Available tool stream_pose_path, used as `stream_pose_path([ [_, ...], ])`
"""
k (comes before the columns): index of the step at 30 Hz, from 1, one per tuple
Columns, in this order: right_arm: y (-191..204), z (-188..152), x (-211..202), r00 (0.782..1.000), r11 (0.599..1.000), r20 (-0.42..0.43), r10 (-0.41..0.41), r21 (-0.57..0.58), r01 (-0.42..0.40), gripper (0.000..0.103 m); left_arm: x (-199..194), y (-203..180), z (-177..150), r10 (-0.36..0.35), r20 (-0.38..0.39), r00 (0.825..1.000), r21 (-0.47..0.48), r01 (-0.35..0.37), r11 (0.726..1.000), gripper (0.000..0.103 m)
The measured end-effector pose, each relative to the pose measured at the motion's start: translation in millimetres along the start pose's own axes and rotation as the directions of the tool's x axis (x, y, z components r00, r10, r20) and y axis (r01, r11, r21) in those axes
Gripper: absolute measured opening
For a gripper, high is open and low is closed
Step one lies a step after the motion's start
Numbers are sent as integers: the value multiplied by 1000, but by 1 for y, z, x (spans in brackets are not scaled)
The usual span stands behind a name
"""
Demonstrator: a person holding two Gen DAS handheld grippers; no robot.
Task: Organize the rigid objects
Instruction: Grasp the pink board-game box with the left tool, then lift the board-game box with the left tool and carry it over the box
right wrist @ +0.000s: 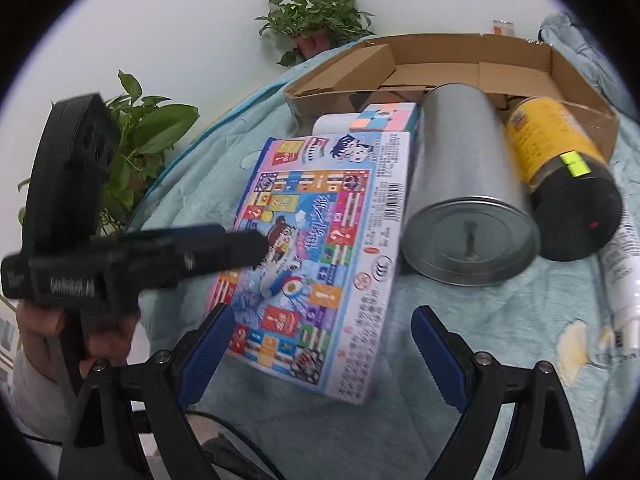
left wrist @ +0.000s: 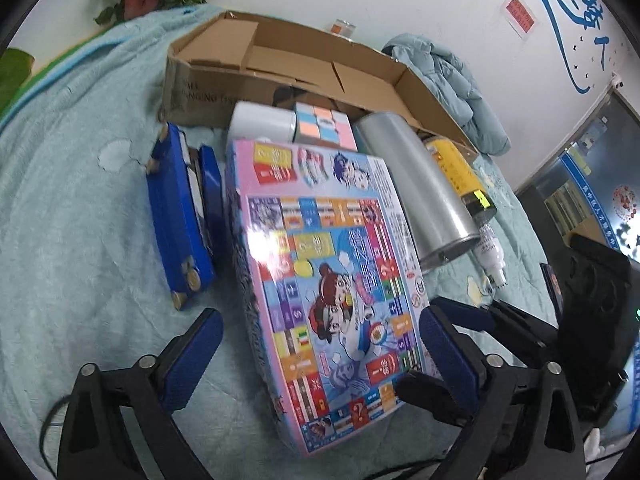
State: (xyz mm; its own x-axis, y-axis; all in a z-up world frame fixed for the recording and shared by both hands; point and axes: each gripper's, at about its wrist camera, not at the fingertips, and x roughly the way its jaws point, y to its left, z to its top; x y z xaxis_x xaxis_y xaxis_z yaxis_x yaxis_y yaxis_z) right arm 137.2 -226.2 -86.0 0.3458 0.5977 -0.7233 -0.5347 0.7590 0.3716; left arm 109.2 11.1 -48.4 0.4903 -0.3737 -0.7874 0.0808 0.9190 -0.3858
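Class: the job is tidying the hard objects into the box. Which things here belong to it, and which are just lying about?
Job: board game box, silver tin, yellow-labelled jar, puzzle cube, blue case, white tube, cardboard box.

Lying about: potted plant, padded jacket, teal blanket.

Pale blue blanket (left wrist: 72, 184) covers the surface; potted plant (right wrist: 316, 20) behind its far edge, light-blue padded jacket (left wrist: 452, 80) heaped at its far right, wall lettering (left wrist: 580, 12) above.

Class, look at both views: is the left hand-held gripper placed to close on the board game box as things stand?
Probably yes. The left hand-held gripper stands open astride the board game box, a finger along each long side, with nothing between pads and box.
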Motion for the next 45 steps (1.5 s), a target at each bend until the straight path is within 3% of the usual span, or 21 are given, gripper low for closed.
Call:
stream_pose_path([
  [5, 9, 7, 24, 998, 999, -52, -30, -27, 29, 91, 23, 10, -3, -16, -75, 997, -35, 14, 999, 78],
  [13, 19, -4, 22, 996, 999, -81, -46, 1, 46, 91, 24, 20, -9, -51, -119, 992, -62, 44, 997, 77],
  [16, 6, 5, 35, 995, 994, -101, -3, 107, 14, 91, 26, 17, -4, -33, -120, 992, -53, 27, 998, 78],
  [30, 23, 11, 41, 993, 994, -93, -73, 77, 81, 96, 21, 12, -6, -10, -81, 997, -12, 9, 1000, 78],
  [37, 44, 24, 9, 988, 988, 37, -153, 13, 152, 96, -18, -18, 7, -25, 48, 999, 86, 21, 996, 78],
  [45, 49, 59, -31, 952, 970, 194, -235, -10, 241, 96, -45, -48, 48, -88, 152, 984, 171, 61, 983, 78],
])
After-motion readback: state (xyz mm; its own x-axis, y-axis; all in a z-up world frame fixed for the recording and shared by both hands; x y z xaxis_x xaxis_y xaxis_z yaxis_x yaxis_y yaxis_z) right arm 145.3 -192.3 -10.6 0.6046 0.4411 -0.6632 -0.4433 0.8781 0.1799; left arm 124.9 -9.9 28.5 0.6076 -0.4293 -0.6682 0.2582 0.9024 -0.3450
